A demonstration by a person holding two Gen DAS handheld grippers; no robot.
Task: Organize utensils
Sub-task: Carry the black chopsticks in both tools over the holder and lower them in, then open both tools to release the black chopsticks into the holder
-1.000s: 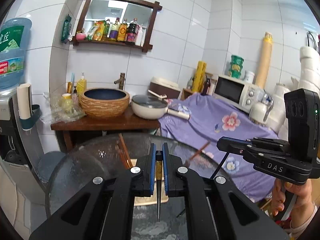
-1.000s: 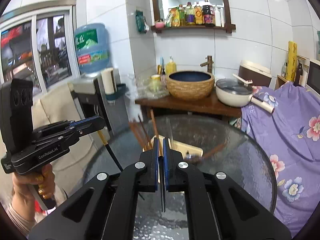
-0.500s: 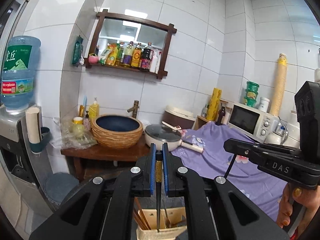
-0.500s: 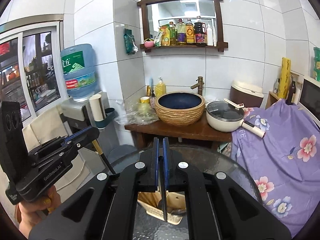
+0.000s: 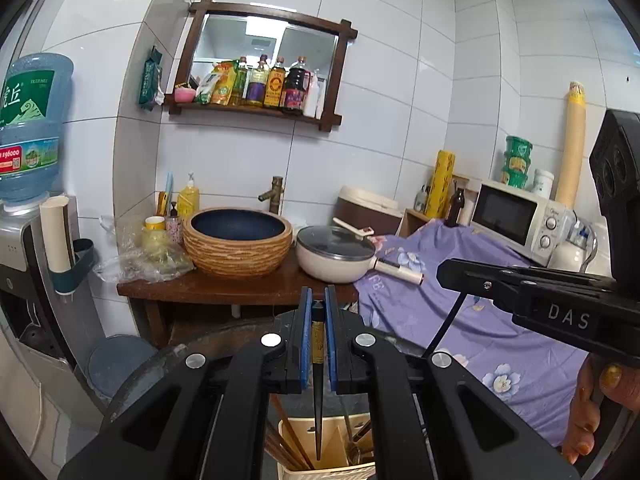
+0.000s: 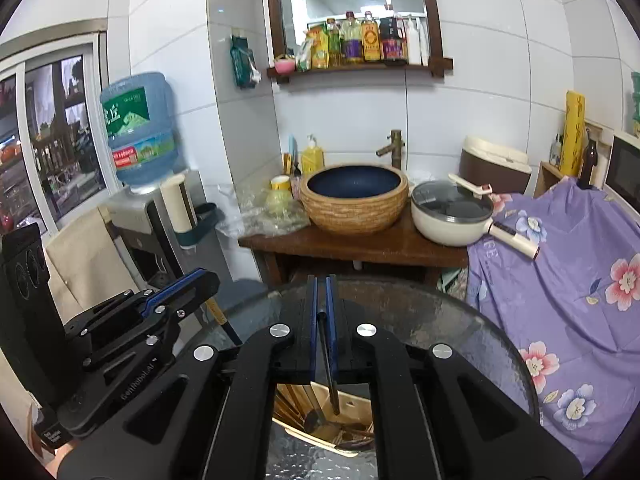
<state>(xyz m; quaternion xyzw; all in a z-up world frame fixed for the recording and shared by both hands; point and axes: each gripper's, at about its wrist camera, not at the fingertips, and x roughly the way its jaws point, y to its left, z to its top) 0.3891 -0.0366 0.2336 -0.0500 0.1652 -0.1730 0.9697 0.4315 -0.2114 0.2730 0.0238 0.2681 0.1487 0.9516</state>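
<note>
My left gripper [image 5: 318, 304] is shut on a dark chopstick [image 5: 318, 380] that hangs tip-down above the beige utensil holder [image 5: 334, 468]. Several brown chopsticks [image 5: 286, 440] and a spoon stand in that holder. My right gripper [image 6: 321, 280] is shut on a thin dark utensil [image 6: 329, 364] whose lower end hangs above the same holder [image 6: 356, 404], which sits on the round glass table [image 6: 460, 320]. Each gripper shows in the other's view, the right one [image 5: 520, 292] and the left one [image 6: 160, 304].
Behind the table stands a wooden counter [image 5: 224, 284] with a woven basin [image 5: 238, 240] and a lidded white pan [image 5: 336, 252]. A purple floral cloth [image 6: 560, 264] covers the right side. A water dispenser [image 5: 28, 208] stands at the left.
Both grippers have risen and tilted up with their utensils. The utensil holder has slid to the bottom of both views, directly under the held tips.
</note>
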